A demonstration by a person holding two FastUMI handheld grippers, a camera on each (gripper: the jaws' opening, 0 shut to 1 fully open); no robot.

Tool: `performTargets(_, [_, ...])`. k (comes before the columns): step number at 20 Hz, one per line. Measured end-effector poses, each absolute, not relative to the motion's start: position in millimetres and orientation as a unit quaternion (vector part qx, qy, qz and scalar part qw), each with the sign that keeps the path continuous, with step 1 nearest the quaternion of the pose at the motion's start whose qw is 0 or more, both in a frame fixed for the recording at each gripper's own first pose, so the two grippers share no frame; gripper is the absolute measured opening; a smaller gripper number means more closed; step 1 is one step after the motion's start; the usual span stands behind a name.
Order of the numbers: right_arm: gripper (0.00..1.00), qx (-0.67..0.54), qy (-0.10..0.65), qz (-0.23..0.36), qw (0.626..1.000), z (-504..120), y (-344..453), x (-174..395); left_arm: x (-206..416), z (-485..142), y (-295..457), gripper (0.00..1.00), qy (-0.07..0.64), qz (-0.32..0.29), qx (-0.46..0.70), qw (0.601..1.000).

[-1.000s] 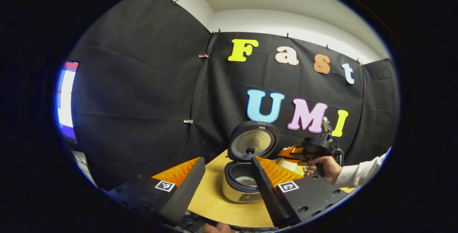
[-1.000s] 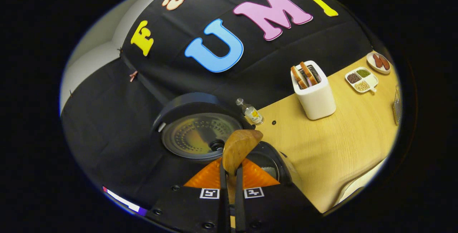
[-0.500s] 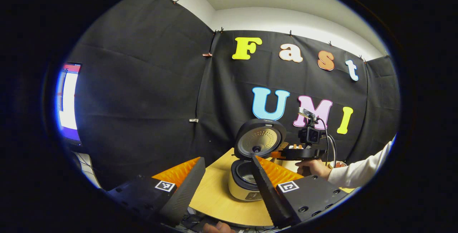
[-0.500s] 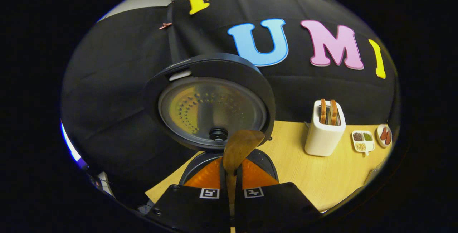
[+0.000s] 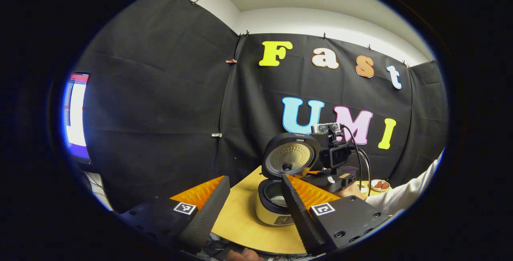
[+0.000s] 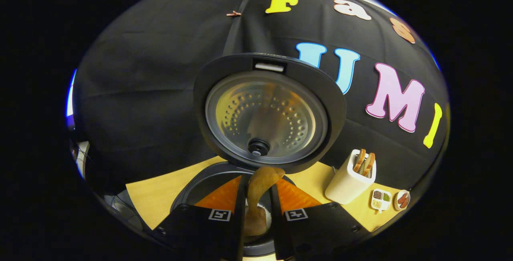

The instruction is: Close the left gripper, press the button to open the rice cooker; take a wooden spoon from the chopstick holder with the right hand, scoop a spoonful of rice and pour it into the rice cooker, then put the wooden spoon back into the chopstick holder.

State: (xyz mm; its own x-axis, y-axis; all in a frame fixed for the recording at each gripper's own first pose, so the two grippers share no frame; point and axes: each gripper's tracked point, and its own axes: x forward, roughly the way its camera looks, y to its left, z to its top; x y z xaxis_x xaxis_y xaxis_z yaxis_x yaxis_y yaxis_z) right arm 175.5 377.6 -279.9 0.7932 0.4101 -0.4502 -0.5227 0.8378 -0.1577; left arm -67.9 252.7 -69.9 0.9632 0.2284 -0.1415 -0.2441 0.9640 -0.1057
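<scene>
On the desk (image 6: pixel 160 197) the rice cooker (image 5: pixel 274 209) stands open; right gripper (image 6: pixel 258 209), clamped on the wooden spoon (image 6: pixel 260 185), has levelled after pouring; left gripper (image 5: pixel 252 201) apart.

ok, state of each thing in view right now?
rice cooker: lid up, pot open
wooden spoon: clamped in right gripper, bowl over the pot
left gripper: fingers apart, holding nothing
toaster: two bread slices in its slots
divided dish: filled

White sleeve (image 5: pixel 404 195), black marker-tagged gripper (image 6: pixel 256 197)
</scene>
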Motion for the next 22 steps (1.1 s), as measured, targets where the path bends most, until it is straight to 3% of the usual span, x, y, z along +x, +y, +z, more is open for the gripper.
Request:
performTargets(8, [0.37, -0.089, 0.219, 0.235, 0.943, -282.2, 367.3, 180.2, -64.8, -73.9, 251.7, 0.89, 0.066, 0.121, -0.072, 0.988])
performTargets(9, [0.34, -0.092, 0.220, 0.238, 0.942, -282.8, 367.5, 181.3, -64.7, -75.0, 250.4, 0.89, 0.069, 0.120, -0.074, 0.988])
performTargets(10, [0.38, -0.097, 0.220, 0.239, 0.941, -285.0, 368.7, 179.8, -64.2, -75.8, 249.9, 0.89, 0.069, 0.120, -0.075, 0.988])
performTargets(11, [0.34, -0.098, 0.218, 0.242, 0.940, -285.7, 370.7, 179.1, -64.3, -74.9, 250.1, 0.89, 0.068, 0.119, -0.073, 0.988])
performTargets(12, [0.38, -0.101, 0.223, 0.242, 0.939, -290.5, 371.3, 179.5, -64.4, -74.9, 250.7, 0.89, 0.067, 0.119, -0.070, 0.988])
performTargets(13, [0.34, -0.096, 0.231, 0.244, 0.937, -291.4, 372.1, 176.3, -64.7, -75.1, 251.5, 0.89, 0.069, 0.119, -0.067, 0.988])
performTargets(14, [0.36, -0.091, 0.232, 0.237, 0.939, -300.8, 374.8, 184.2, -65.2, -75.1, 252.5, 0.89, 0.070, 0.120, -0.065, 0.988])
performTargets(15, [0.26, -0.082, 0.235, 0.235, 0.940, -297.7, 375.4, 182.5, -64.9, -75.3, 253.2, 0.89, 0.071, 0.123, -0.065, 0.988])
performTargets(16, [0.28, -0.073, 0.236, 0.232, 0.941, -298.4, 377.9, 183.8, -64.1, -75.2, 254.8, 0.89, 0.071, 0.126, -0.066, 0.987])
performTargets(22, [0.16, -0.042, 0.211, 0.226, 0.950, -264.9, 375.9, 182.2, -60.3, -80.4, 264.9, 0.89, 0.077, 0.136, -0.064, 0.986])
